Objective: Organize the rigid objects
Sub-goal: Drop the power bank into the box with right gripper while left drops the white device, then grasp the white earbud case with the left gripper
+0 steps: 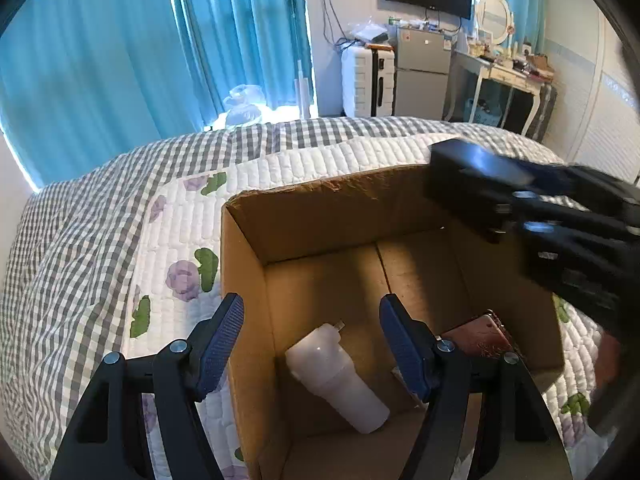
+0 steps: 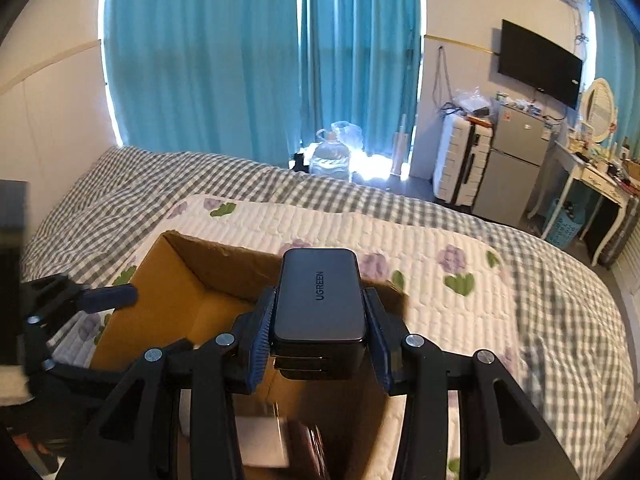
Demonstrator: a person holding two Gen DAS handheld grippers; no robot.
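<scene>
An open cardboard box point(image 1: 248, 280) sits on the bed. Inside it lie a white bottle point(image 1: 340, 380) and a reddish-brown case point(image 1: 480, 338). My left gripper point(image 1: 312, 332) is open and empty, with its fingers straddling the box's left wall. My right gripper point(image 2: 320, 320) is shut on a black UGREEN charger point(image 2: 320, 292) and holds it above the box point(image 2: 176, 292). In the left wrist view the charger point(image 1: 472, 188) and right gripper point(image 1: 568, 232) hang over the box's far right corner. The left gripper's fingers point(image 2: 108, 296) show at the left of the right wrist view.
The bed has a grey checked cover point(image 1: 60, 260) and a white floral quilt point(image 2: 432, 240). Blue curtains point(image 2: 260, 60), a water jug point(image 2: 330, 156), a white suitcase point(image 2: 460, 160), a small fridge point(image 2: 516, 160) and a dressing table point(image 2: 600, 176) stand beyond it.
</scene>
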